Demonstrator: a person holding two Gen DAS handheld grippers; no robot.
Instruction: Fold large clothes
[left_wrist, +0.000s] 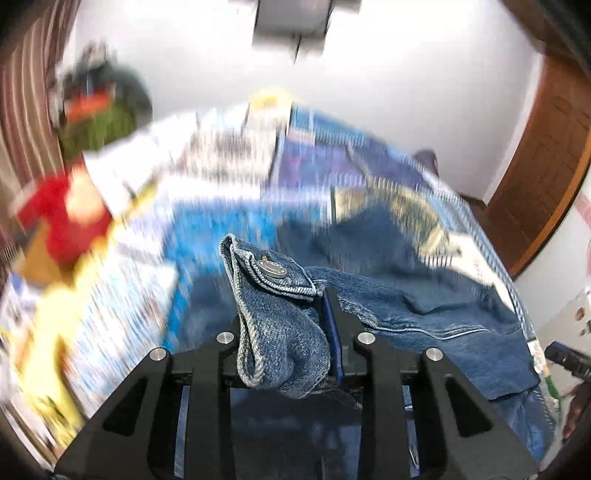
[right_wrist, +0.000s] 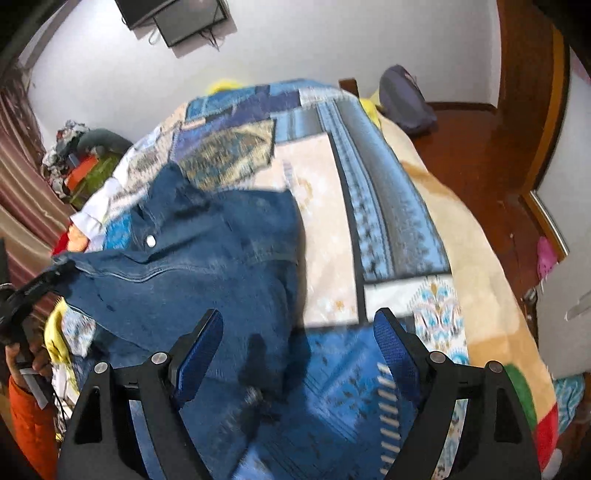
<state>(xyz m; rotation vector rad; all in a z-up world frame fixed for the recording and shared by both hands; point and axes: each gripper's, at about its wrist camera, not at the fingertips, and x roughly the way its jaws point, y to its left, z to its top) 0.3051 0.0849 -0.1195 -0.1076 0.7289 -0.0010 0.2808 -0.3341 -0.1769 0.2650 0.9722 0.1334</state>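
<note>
A blue denim jacket (right_wrist: 207, 266) lies spread and rumpled on the bed. My left gripper (left_wrist: 284, 317) is shut on a bunched fold of its hem or cuff (left_wrist: 273, 295), which carries a metal button (left_wrist: 272, 268); the cloth is lifted, and the rest of the jacket (left_wrist: 424, 317) trails down to the right. In the right wrist view that gripper (right_wrist: 33, 291) shows at the left edge in a person's hand (right_wrist: 22, 358), pulling the jacket's edge taut. My right gripper (right_wrist: 299, 321) hangs open over the jacket's near edge, nothing between its blue pads (right_wrist: 391, 343).
A blue patchwork bedspread (right_wrist: 369, 206) covers the bed, with a beige blanket (right_wrist: 461, 240) along its right side. A pile of clothes (right_wrist: 85, 162) sits at the far left, a dark bag (right_wrist: 402, 99) at the far end. Wooden floor (right_wrist: 480, 147) lies to the right.
</note>
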